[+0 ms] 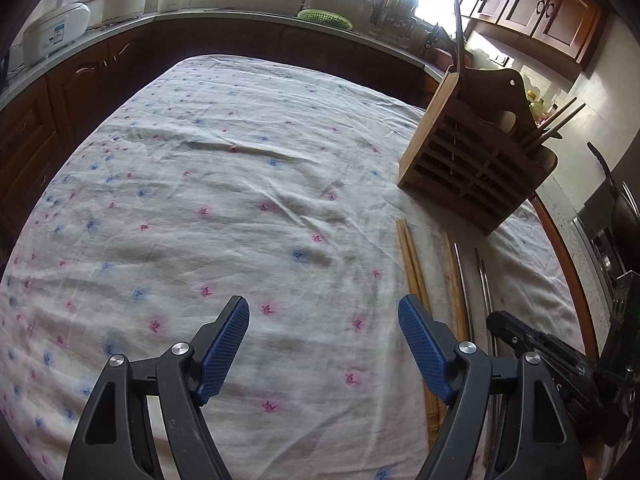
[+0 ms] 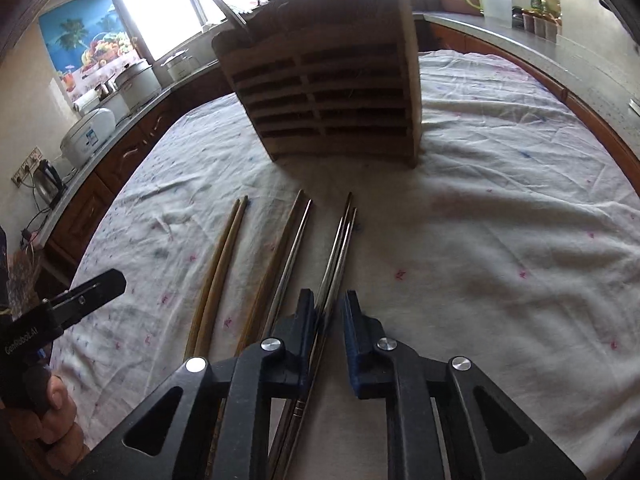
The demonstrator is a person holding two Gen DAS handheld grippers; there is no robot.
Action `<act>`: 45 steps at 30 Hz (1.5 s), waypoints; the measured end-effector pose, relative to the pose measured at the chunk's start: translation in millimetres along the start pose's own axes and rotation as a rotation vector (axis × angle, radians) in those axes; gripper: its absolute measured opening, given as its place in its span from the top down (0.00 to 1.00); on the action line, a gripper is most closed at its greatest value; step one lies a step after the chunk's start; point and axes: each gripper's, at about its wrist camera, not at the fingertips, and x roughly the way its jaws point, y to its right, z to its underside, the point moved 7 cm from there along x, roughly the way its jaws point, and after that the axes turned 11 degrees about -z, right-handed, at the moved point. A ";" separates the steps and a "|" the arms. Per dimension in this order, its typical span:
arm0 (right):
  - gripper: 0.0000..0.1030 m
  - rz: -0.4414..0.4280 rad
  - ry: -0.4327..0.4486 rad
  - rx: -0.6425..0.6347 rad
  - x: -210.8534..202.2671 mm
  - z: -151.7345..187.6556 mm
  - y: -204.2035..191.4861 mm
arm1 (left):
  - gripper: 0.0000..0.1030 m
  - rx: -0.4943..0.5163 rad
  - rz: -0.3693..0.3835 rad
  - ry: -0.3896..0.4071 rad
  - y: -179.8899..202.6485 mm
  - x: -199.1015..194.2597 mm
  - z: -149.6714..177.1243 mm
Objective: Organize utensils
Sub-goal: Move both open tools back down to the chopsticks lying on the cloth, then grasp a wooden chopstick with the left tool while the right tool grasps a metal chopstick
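Observation:
Several chopsticks lie side by side on a floral cloth (image 1: 240, 200) in front of a slatted wooden utensil holder (image 2: 332, 92) (image 1: 472, 160). From the left there is a wooden pair (image 2: 224, 256) (image 1: 412, 264), a single wooden stick (image 2: 280, 248) beside a metal one (image 2: 294, 252), then a metal pair (image 2: 342, 236) (image 1: 484, 284). My right gripper (image 2: 329, 294) points down at the cloth, its jaws narrow and shut on the metal pair. My left gripper (image 1: 323, 304) hangs open over bare cloth, its right finger beside the wooden pair. The holder has chopsticks and a knife standing in it.
Kitchen counters ring the table, with rice cookers (image 1: 56, 36), pots and a sink with a green basket (image 1: 325, 18). A kettle (image 2: 48, 180) stands on the left counter. A hand (image 2: 56, 420) holds the left gripper's handle. The table's wooden rim (image 2: 600, 132) shows on the right.

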 end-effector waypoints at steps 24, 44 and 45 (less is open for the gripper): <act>0.87 0.020 0.004 0.115 -18.0 -14.1 54.4 | 0.41 0.218 -0.060 -0.045 74.7 58.4 -32.8; 0.88 0.029 0.009 0.091 2.0 -38.4 58.7 | 0.59 0.336 -0.115 -0.058 85.4 82.2 -39.9; 0.88 0.026 0.012 0.091 2.4 -38.8 59.0 | 0.59 0.324 -0.099 -0.067 85.3 81.8 -40.4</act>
